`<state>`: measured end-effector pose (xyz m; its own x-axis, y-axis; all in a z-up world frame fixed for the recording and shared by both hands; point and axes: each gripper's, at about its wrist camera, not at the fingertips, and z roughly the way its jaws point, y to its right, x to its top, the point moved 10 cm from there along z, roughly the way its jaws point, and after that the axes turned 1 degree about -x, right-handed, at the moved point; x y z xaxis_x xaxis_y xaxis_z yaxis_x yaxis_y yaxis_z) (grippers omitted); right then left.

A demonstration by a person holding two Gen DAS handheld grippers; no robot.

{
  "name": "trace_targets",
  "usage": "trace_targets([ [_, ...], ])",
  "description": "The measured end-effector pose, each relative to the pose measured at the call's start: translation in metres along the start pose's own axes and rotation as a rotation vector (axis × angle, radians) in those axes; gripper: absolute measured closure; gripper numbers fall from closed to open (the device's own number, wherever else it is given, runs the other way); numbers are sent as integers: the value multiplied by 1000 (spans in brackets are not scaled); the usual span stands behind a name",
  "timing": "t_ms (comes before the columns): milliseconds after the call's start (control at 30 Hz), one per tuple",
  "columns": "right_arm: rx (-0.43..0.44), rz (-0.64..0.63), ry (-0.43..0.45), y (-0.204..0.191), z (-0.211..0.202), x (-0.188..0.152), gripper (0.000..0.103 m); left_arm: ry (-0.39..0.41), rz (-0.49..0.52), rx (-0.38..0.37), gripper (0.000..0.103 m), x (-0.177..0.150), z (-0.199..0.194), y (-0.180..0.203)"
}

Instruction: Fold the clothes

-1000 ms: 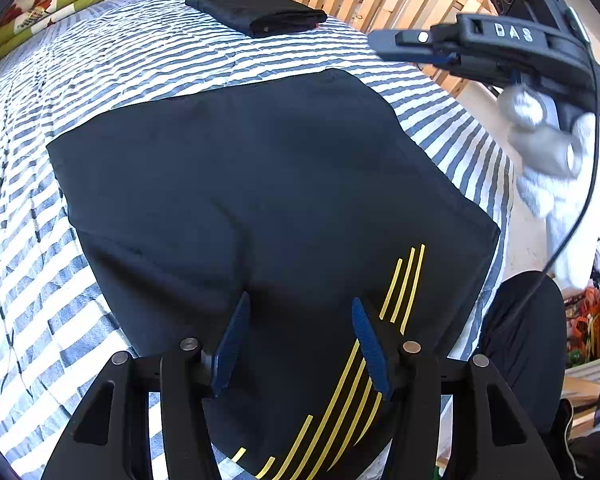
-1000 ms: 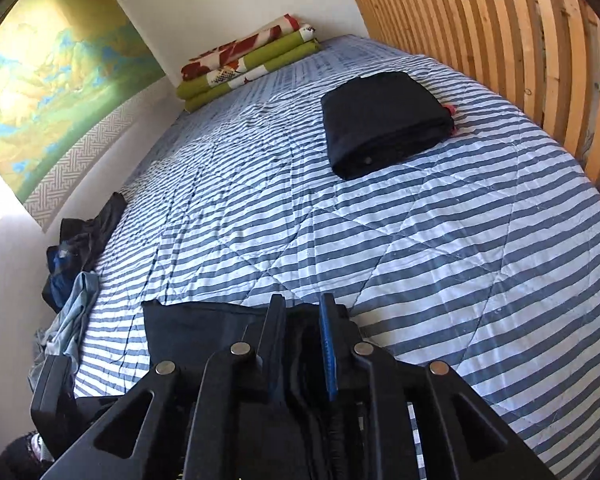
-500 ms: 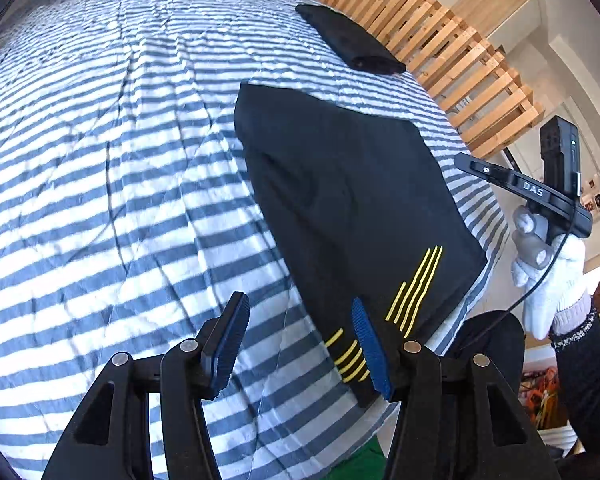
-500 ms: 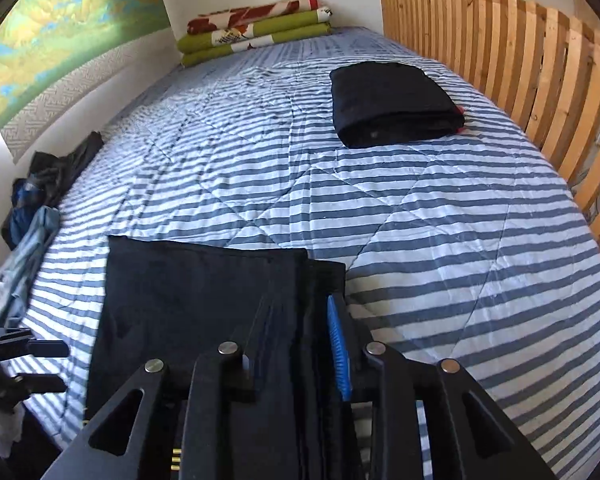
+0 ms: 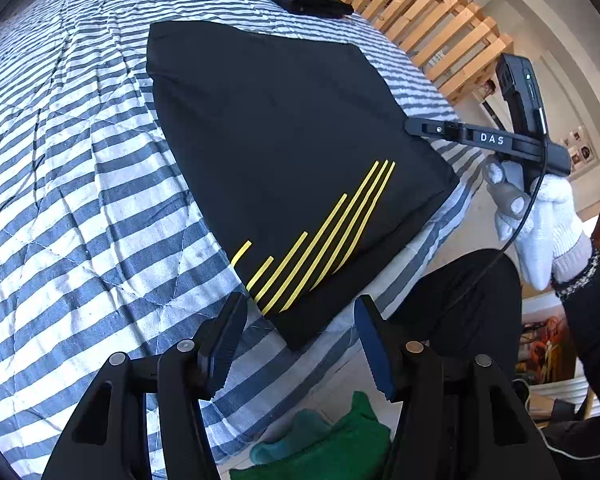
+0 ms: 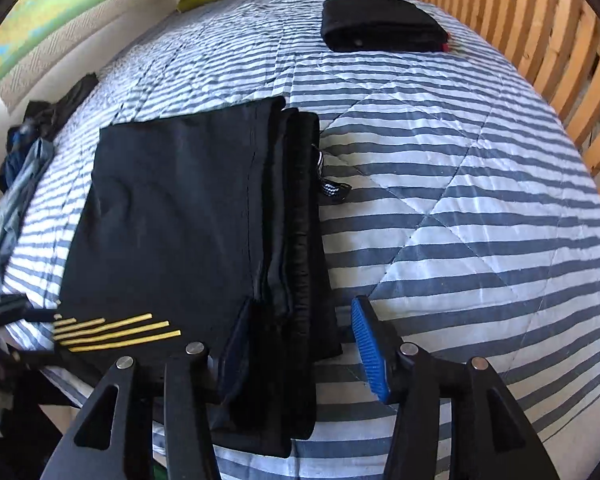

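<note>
The black trousers [image 6: 172,216] are lying folded flat near the edge of the striped quilt [image 6: 460,184], yellow stripes [image 5: 320,236] at the end nearest you and the waistband side with its drawstring [image 6: 332,188] facing the wooden slats [image 6: 540,40]. Your right gripper [image 6: 300,344] is opening over the waistband edge; cloth is sitting between the jaws, but the pads are not pressing on it, so it looks released. Your left gripper [image 5: 300,340] is hanging spread and empty just off the striped corner, nothing between its jaws. For the next fold, you are probably best taking both near corners at once, pinching all layers, not only the top one, and lifting evenly so the stacked edges stay lined up. Tuck the drawstring in first. A finished black bundle [image 6: 380,24] is waiting farther up the quilt, well apart.
</note>
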<state>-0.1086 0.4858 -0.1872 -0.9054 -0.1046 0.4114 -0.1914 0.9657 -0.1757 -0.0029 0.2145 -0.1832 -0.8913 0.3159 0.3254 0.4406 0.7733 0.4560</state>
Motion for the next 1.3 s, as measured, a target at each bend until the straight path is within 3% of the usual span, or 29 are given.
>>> trace_targets([
  [167,-41,-10,79,1,-15,27,56,73,-149,4,44,28,-14,-34],
  [400,147,-170,153,-102,-25,92,56,42,-144,-22,47,18,11,-28],
  [467,190,-225,147,-142,-18,109,56,54,-139,-17,49,15,9,-25],
  [633,236,-316,70,-212,27,140,56,31,-81,64,65,13,11,-27],
  [800,199,-428,-36,-239,77,136,57,17,12,147,77,12,17,-17],
  [833,188,-446,-49,-240,83,135,60,18,29,156,80,11,18,-15],
  [933,172,-451,-73,-236,94,133,95,23,68,175,88,9,20,-8],
  [1000,174,-451,-66,-234,94,136,97,30,69,179,90,8,20,-5],
  [1100,164,-444,-53,-236,97,141,97,35,99,188,90,5,21,0],
  [1167,152,-417,-47,-232,101,146,97,21,52,138,86,5,16,-2],
  [1233,158,-392,-12,-227,88,153,96,15,-13,89,68,4,7,-8],
  [1300,207,-327,20,-214,65,160,77,50,-56,91,56,12,-5,-18],
])
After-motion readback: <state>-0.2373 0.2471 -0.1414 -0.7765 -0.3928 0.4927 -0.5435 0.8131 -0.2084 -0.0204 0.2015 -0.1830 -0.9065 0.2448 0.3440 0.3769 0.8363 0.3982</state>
